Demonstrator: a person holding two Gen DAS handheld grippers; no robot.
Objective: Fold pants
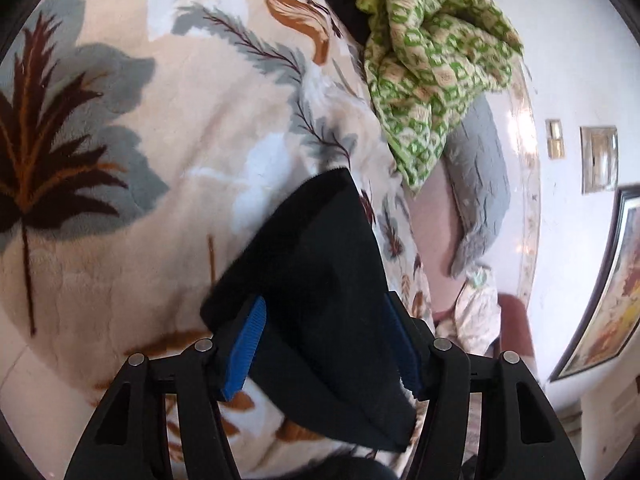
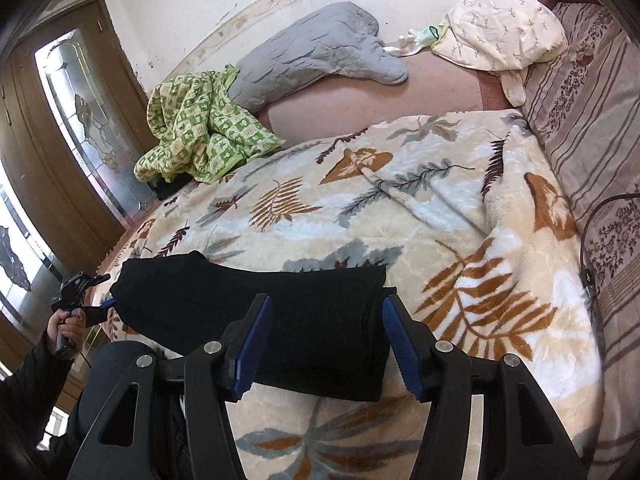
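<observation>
The black pants (image 2: 256,312) lie folded into a flat band on the leaf-print blanket (image 2: 400,208). My right gripper (image 2: 326,344) hovers open just above the band's right end, with its blue pads (image 2: 394,332) apart and nothing between them. My left gripper (image 1: 322,344) is open around the pants' other end (image 1: 316,264), with the fabric lying loose between the blue pads (image 1: 250,340). It also shows in the right wrist view (image 2: 100,306) at the band's left end, held in a hand.
A green patterned cloth (image 2: 196,132), a grey quilted pillow (image 2: 316,56) and a cream pillow (image 2: 500,28) lie at the bed's far side by the wall. A striped sheet (image 2: 592,120) and a cable (image 2: 588,272) are at the right. A wooden door (image 2: 80,120) stands left.
</observation>
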